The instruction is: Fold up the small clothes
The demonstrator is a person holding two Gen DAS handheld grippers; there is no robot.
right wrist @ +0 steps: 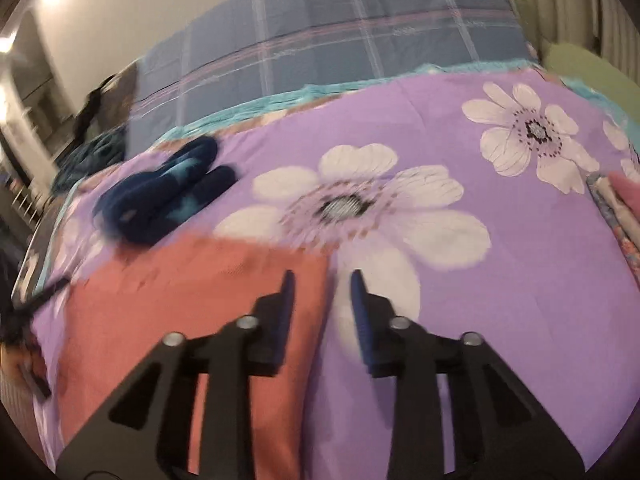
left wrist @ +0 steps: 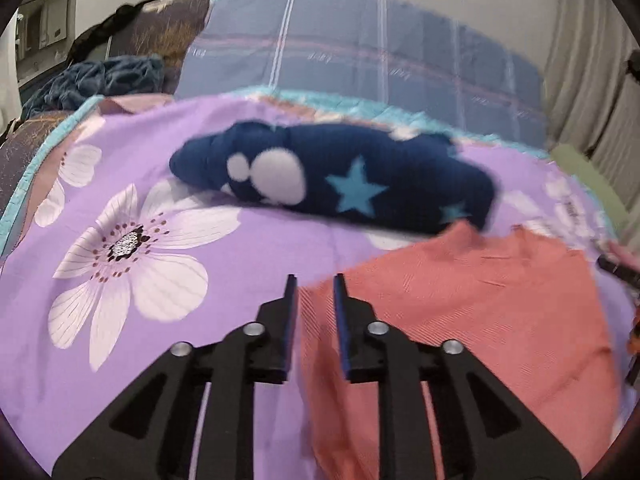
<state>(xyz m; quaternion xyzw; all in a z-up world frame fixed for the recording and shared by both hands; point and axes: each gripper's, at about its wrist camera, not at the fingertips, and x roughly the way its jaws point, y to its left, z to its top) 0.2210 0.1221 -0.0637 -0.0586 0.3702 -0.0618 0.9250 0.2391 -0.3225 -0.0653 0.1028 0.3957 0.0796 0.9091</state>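
Left of the left gripper (left wrist: 315, 276), the purple floral bedsheet (left wrist: 240, 248) lies bare out to its teal-trimmed edge (left wrist: 24, 184), a broad stretch with one big white flower print. The jaws stand a narrow gap apart, holding nothing, poised over the left edge of the coral-red cloth (left wrist: 480, 312), which lies flat and spreads rightward from the jaws. Ahead of the jaws, beyond the cloth's far edge, a navy fleece garment (left wrist: 340, 176) with white paw and blue star prints lies bunched.

In the right wrist view the coral-red cloth (right wrist: 180, 300) lies left of and beneath the right gripper (right wrist: 322, 274), whose jaws are moderately parted and empty, straddling the cloth's right edge. Right of them the sheet runs bare toward a folded patterned fabric (right wrist: 616, 208) at the far right.
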